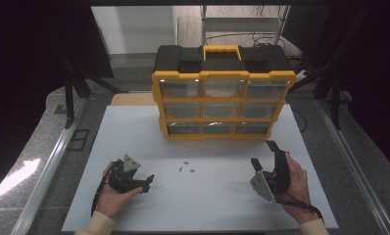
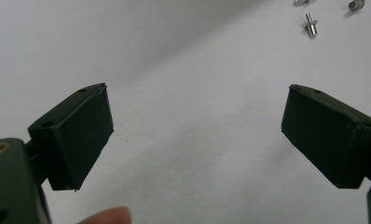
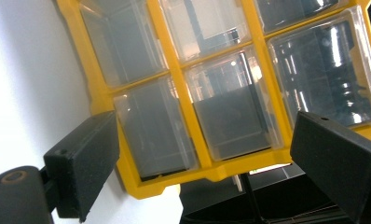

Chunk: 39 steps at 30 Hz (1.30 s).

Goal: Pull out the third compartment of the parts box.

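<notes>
With both tools open and empty, I'm approaching: left tool (image 1: 145, 182) must close on a pin (image 2: 311, 25); right tool (image 1: 261, 154) faces the organizer (image 1: 222, 93).

My left gripper (image 1: 129, 177) is black, with a grey three-cornered plate on top and a thin black cable trailing back past my wrist. My right gripper (image 1: 270, 174) is the same make: black body, grey plate, black cable looping by my hand. My sleeves are cream, showing just at the cuffs. Close up, my jaws are flat matte-black blocks with bevelled edges, each with small screw holes along its top face (two on the left one). A brass-coloured ring sits in the black body at the foot of each near jaw.
</notes>
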Available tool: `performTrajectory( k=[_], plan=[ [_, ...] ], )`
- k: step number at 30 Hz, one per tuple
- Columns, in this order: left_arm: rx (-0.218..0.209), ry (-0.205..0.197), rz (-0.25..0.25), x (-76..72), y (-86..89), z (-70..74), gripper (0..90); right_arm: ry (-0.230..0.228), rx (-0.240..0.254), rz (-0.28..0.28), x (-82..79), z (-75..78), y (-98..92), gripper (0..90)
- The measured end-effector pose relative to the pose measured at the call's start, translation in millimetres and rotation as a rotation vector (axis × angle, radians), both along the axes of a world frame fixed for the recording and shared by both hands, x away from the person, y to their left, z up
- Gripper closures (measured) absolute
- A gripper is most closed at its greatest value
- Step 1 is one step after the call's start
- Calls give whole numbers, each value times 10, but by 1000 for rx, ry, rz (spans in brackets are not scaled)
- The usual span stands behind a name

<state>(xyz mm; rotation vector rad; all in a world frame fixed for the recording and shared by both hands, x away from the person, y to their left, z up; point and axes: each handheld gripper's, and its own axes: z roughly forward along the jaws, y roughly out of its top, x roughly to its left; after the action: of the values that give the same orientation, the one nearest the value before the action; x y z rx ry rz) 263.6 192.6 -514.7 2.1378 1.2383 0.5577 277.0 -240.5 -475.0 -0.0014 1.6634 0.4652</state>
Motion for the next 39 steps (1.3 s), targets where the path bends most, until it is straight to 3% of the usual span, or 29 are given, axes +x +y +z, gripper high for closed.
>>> performTrajectory(
  k=[22,39],
  plan=[
    [1,-4,6,0,13,6,96,-40,-4,-8,145,314,62,94],
    [1,-3,8,-4,19,5,96,-40,-16,-13,260,421,80,105]
  ],
)
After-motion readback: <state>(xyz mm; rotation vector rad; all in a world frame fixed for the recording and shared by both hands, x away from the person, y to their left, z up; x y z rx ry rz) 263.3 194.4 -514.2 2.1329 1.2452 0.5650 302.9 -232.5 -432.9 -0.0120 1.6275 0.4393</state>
